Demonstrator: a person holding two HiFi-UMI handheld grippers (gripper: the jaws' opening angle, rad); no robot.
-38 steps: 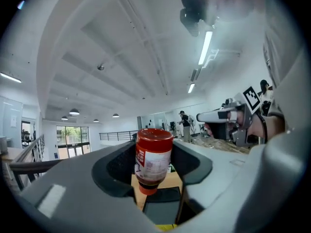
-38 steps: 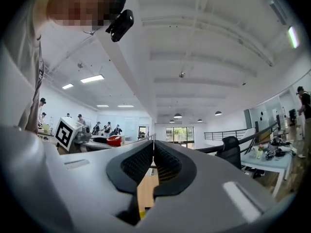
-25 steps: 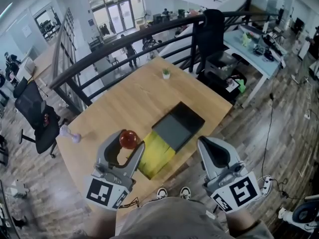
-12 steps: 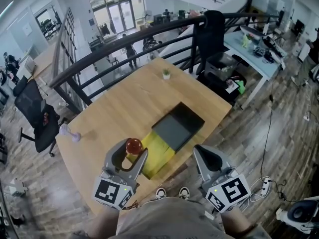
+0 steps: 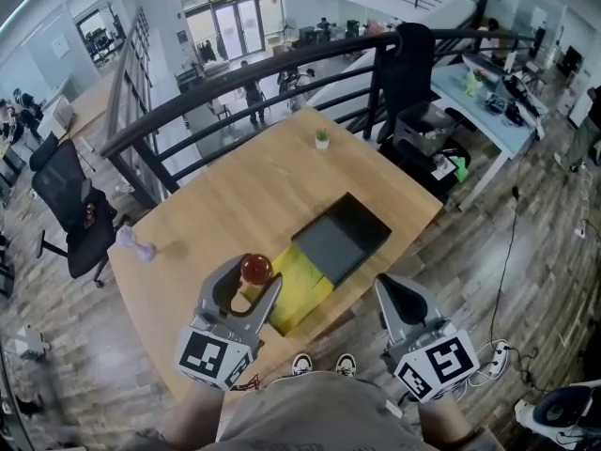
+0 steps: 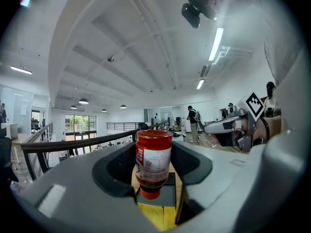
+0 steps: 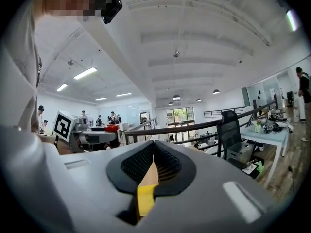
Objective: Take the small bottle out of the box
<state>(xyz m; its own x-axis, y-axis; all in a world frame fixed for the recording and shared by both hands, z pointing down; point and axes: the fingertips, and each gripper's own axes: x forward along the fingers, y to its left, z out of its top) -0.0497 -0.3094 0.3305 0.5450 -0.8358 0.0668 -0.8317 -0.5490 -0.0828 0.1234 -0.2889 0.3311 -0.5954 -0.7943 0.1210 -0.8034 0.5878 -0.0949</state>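
Red sauce fills the small bottle [image 5: 255,269], which carries a pale printed label, and we see it clamped between the two jaws of the left gripper [image 5: 253,274]. In the left gripper view the pads press on both sides of the small bottle [image 6: 153,161], with its narrower red cap end lower in that picture. The bottle hangs over the left end of the box [image 5: 305,296], lifted clear of its yellow inside. A dark grey cover [image 5: 340,236] lies over the far end of the box. The right gripper [image 5: 394,287] hovers just to the right of the box, off the table's near edge. In the right gripper view, the right gripper [image 7: 153,148] has its jaws pressed together with nothing between them. The box sits on a wooden table [image 5: 235,191]. Well beyond the box stands a tiny potted plant [image 5: 322,138], and far to its left lies a small lilac object [image 5: 137,245].
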